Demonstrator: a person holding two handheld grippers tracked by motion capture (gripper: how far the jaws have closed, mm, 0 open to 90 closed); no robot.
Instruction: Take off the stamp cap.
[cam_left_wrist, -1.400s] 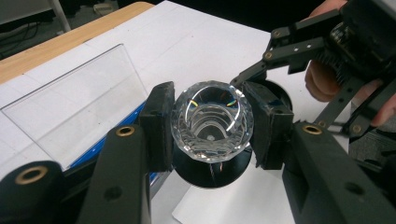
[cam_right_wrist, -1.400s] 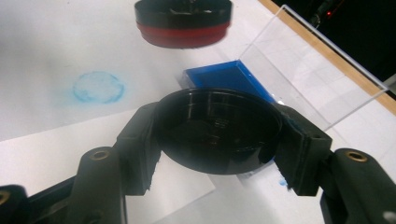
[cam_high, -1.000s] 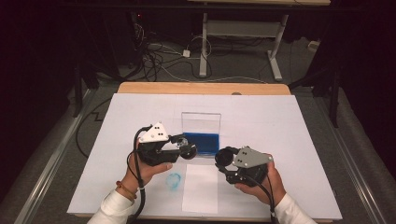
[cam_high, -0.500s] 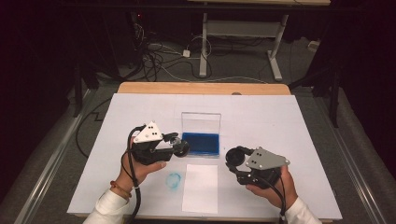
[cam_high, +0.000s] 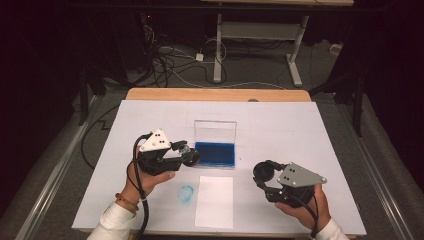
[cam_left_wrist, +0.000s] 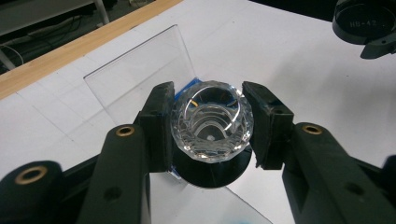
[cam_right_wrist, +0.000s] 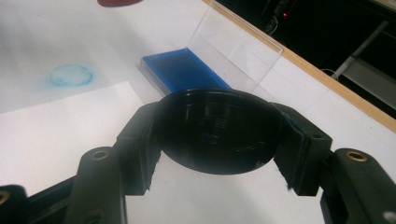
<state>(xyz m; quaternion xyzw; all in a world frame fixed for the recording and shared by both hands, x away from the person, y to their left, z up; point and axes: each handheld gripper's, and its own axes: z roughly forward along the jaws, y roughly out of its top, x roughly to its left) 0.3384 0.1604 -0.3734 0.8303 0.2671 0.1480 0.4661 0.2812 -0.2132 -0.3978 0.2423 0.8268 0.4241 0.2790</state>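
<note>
My left gripper (cam_high: 185, 155) is shut on a cut-glass stamp (cam_left_wrist: 212, 121) with a round black base (cam_left_wrist: 210, 173), held just left of the blue ink pad (cam_high: 215, 153). The pad lies in a clear case whose lid (cam_high: 215, 131) stands upright behind it. My right gripper (cam_high: 265, 174) is shut on a flat black round cap (cam_right_wrist: 217, 130), held above the table to the right of the white paper sheet (cam_high: 215, 201). A blue ring mark (cam_high: 186, 194) shows on the table cover left of that sheet.
The table is covered in white (cam_high: 310, 125), with a wooden edge (cam_high: 215, 94) at the far side. Beyond it the floor holds cables (cam_high: 170, 60) and a white desk frame (cam_high: 255, 35). The other gripper's black cap (cam_left_wrist: 369, 18) sits at the top right of the left gripper view.
The two grippers have drawn apart. My right gripper moved right and nearer the front edge with the black cap. My left gripper shifted slightly left with the stamp.
</note>
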